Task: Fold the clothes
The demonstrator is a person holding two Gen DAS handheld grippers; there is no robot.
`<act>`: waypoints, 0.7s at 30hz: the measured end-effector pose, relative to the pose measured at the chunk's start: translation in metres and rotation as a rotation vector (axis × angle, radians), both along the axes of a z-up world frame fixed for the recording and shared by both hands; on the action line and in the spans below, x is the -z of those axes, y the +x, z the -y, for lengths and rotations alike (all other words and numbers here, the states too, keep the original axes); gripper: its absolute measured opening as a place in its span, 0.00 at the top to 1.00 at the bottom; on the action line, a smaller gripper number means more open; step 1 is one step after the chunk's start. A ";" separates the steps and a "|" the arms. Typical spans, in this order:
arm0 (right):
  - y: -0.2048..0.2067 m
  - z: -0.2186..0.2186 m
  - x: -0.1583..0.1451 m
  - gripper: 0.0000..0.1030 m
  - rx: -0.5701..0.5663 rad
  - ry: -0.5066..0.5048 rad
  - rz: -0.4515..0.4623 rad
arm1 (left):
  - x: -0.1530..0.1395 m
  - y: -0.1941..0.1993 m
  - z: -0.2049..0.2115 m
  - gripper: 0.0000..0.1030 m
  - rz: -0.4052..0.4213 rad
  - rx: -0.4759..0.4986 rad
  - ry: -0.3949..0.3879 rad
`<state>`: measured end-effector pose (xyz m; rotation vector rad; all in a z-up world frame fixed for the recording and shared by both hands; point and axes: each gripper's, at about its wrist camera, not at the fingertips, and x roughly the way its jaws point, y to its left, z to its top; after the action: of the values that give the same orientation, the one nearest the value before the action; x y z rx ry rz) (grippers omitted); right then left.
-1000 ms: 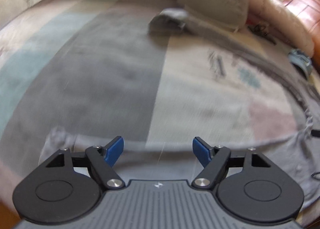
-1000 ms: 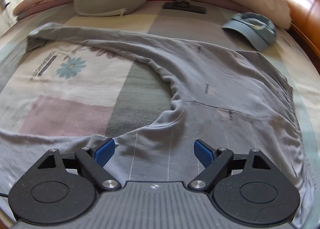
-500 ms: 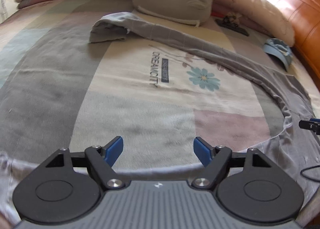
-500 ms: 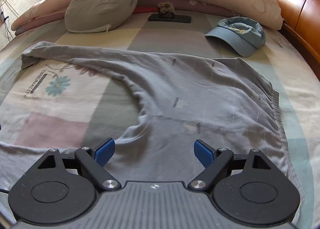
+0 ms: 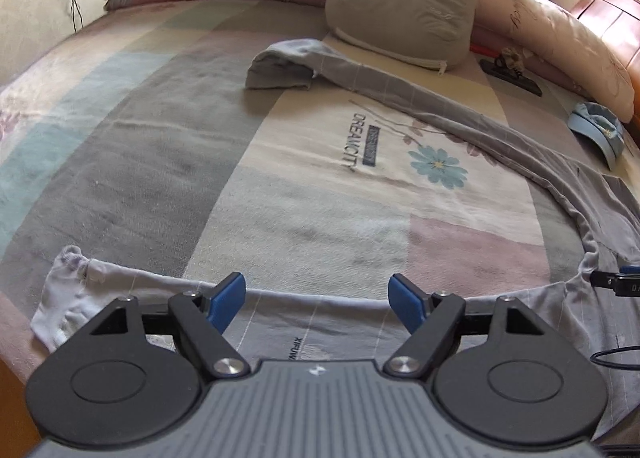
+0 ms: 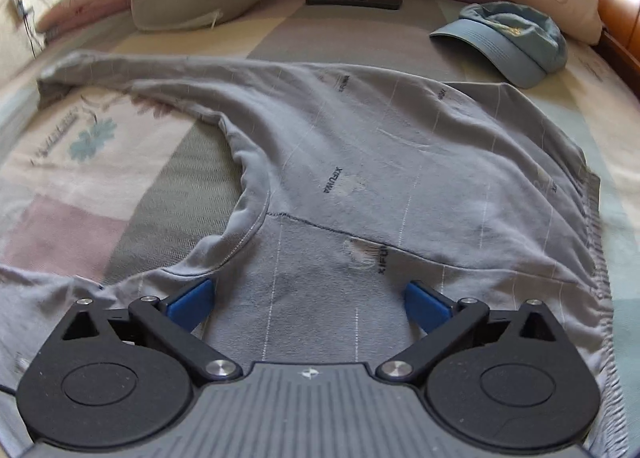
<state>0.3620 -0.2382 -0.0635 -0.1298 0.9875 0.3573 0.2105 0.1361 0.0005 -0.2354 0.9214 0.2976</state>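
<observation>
Grey trousers (image 6: pixel 360 162): spread flat on bed (image 5: pixel 160 162), legs toward 9 o'clock, unfolded. Right gripper (image 6: pixel 310 298): jaws just widened fully, empty, above crotch seam. Left gripper (image 5: pixel 318 298): wide, empty, newly over near leg. Grasp presumably pending.

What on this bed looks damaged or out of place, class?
The grey garment has a worn patch near its middle seam, where the fabric looks frayed and pale. Its far leg cuff is bunched and folded under, not flat. A blue cap lies beside the garment.
</observation>
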 end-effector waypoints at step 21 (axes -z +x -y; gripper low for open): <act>-0.052 -0.036 -0.057 0.00 0.280 -0.092 0.044 | 0.020 0.185 -0.117 0.24 0.233 0.285 -0.151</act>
<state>0.3102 -0.2025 -0.0066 -0.0810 0.9640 0.0525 0.3955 0.2530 -0.0200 -0.2674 0.7353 -0.0625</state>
